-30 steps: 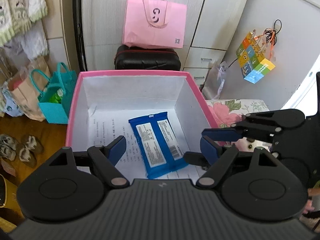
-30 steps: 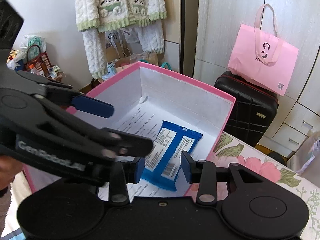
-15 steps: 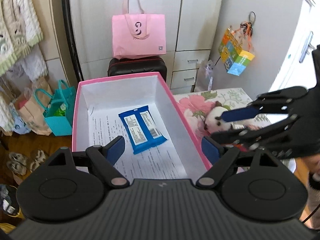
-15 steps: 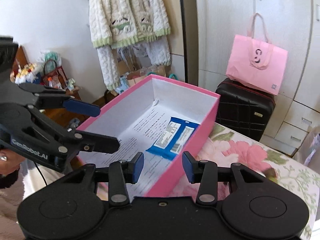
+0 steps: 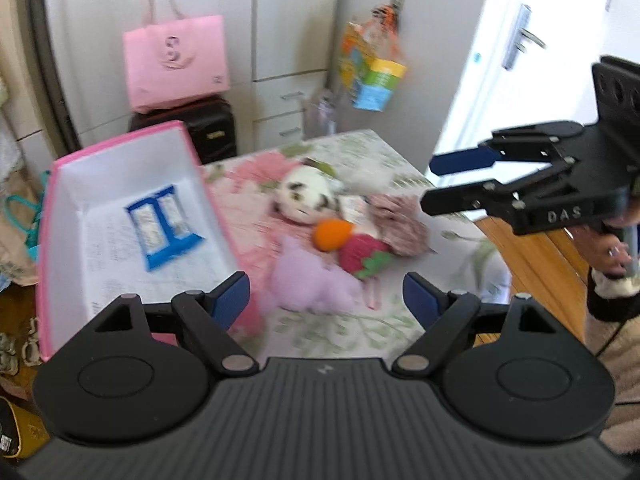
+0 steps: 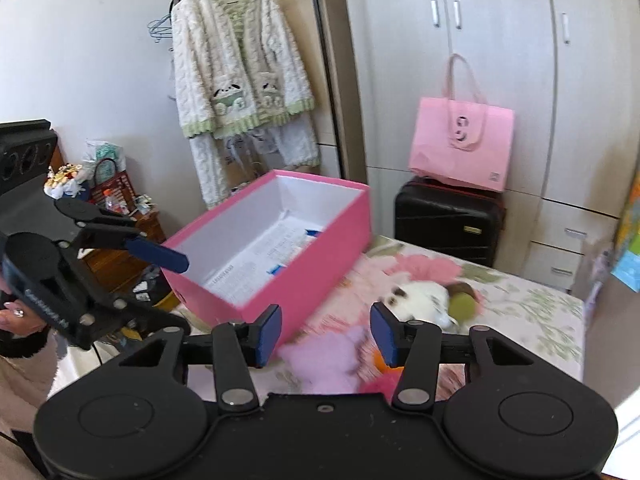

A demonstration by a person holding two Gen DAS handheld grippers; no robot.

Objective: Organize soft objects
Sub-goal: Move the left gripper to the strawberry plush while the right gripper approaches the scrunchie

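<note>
The biggest risk, in my judgement, is the pink box (image 6: 276, 264): it stands at the edge of the bed (image 5: 404, 168), and a gripper that swings past it could push it over the side. The box holds only a blue packet (image 5: 166, 226) on a printed paper. The second risk is the pile of soft toys on the flowered cover, because they lie touching one another: a lilac plush (image 5: 308, 280) in front, a white plush with dark patches (image 5: 306, 194) behind it, an orange piece (image 5: 332, 234) and a red one (image 5: 360, 254) between them, so one closing could catch two toys or only loose fur. The pictures are also blurred, which makes aiming harder. The left gripper (image 5: 326, 300) has its jaws wide apart and empty, above the lilac plush. The right gripper (image 6: 325, 334) has just been opening its jaws; they stand apart, nothing is between them, and they touch nothing.
</note>
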